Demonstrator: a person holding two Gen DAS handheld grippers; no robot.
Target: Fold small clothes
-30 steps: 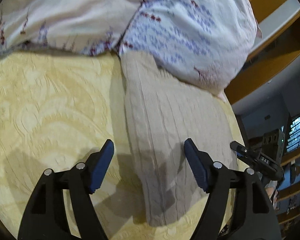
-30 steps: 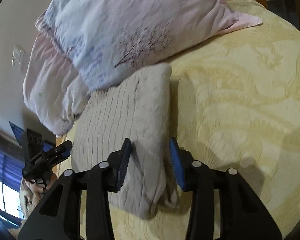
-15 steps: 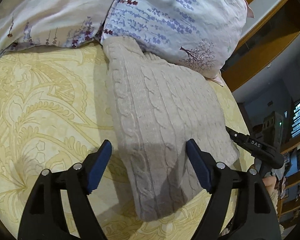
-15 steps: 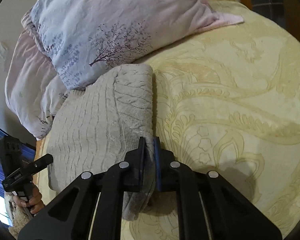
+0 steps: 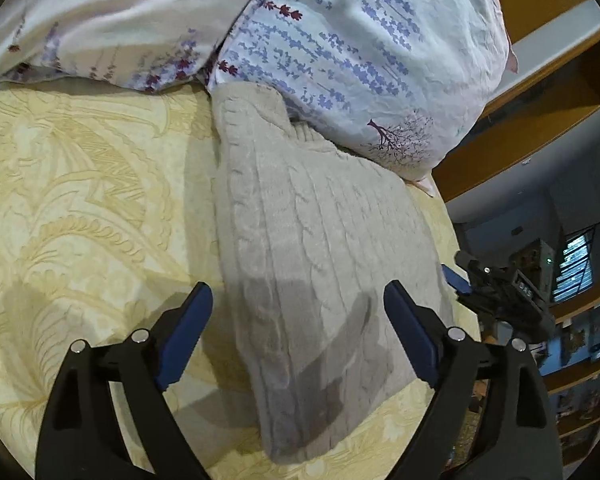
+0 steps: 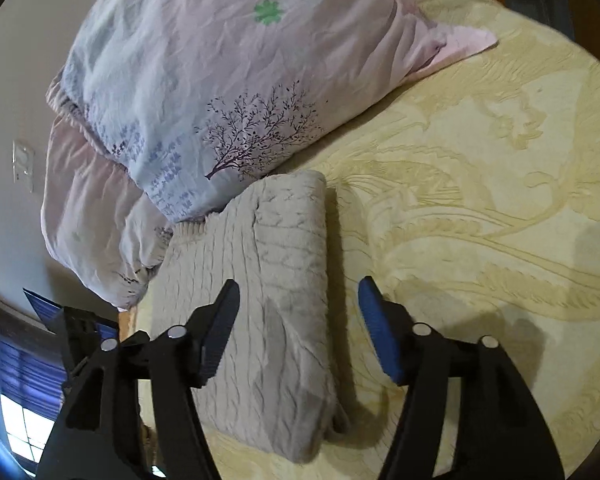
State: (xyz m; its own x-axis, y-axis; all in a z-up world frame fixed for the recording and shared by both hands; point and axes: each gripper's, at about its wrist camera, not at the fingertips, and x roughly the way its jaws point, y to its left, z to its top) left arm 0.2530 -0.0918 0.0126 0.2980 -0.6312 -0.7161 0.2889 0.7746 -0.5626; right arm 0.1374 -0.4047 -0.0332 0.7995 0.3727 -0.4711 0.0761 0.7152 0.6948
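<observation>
A folded beige cable-knit sweater lay on the yellow patterned bedspread, near the bed's edge, its far end tucked against a floral pillow. The left gripper and the right gripper both hung above it, fingers spread wide, gripping nothing

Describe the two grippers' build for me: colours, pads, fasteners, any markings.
Both match: the left gripper and right gripper have matte black plastic arms with triangular cut-outs, round silver rivets at the pivots, and flat blue pads inside each finger. The left gripper, seen from the right wrist, has blue pads too. No cables or sleeves show.
</observation>
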